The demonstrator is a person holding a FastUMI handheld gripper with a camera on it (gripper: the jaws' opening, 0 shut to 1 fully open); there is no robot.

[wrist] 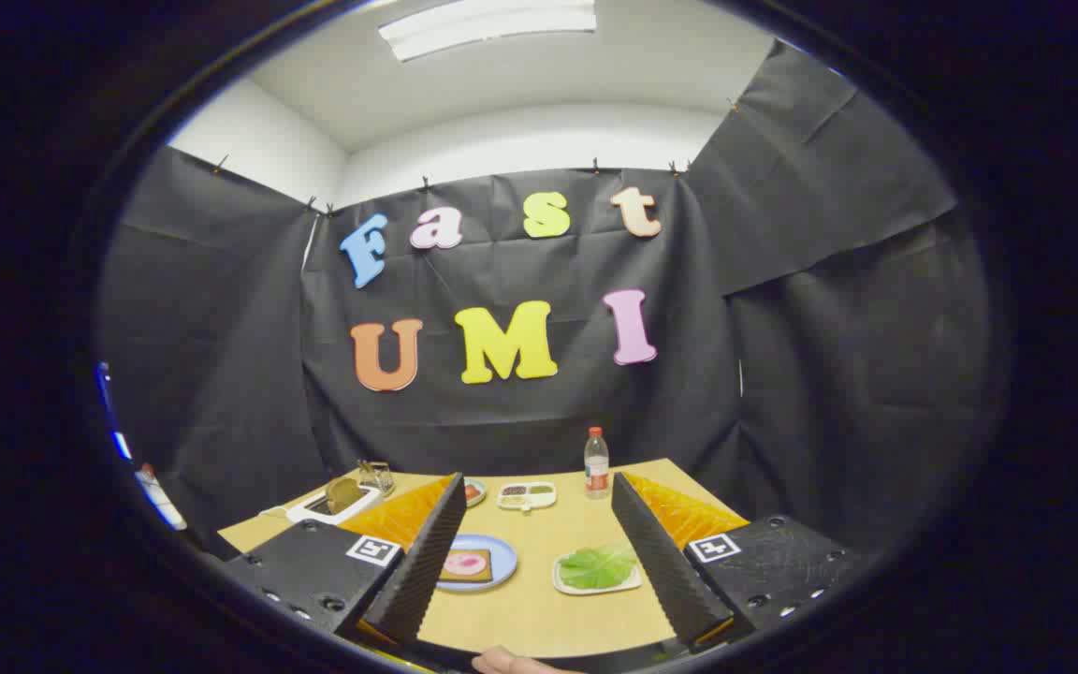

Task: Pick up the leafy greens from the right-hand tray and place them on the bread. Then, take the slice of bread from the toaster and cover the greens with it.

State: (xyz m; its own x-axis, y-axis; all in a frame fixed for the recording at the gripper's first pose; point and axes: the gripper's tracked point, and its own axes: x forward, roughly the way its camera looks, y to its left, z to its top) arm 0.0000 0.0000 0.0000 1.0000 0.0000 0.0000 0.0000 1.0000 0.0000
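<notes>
My gripper (539,510) hangs above the wooden table (539,608), its two black ribbed fingers (427,557) spread wide with nothing between them. Below and ahead, between the fingers, a blue plate (499,564) carries a slice of bread (464,565) with a pink topping. Right of the plate, beside the right finger, a white tray (595,585) holds the leafy greens (598,566). Beyond the left finger, at the table's far left, a white toaster (333,505) has a slice of bread (342,493) standing up out of it.
At the table's far edge stand a plastic bottle (596,463) with a red cap, a white divided dish (527,495), a small bowl (473,491) and a wire holder (375,476). A bit of a hand (511,663) shows at the near edge.
</notes>
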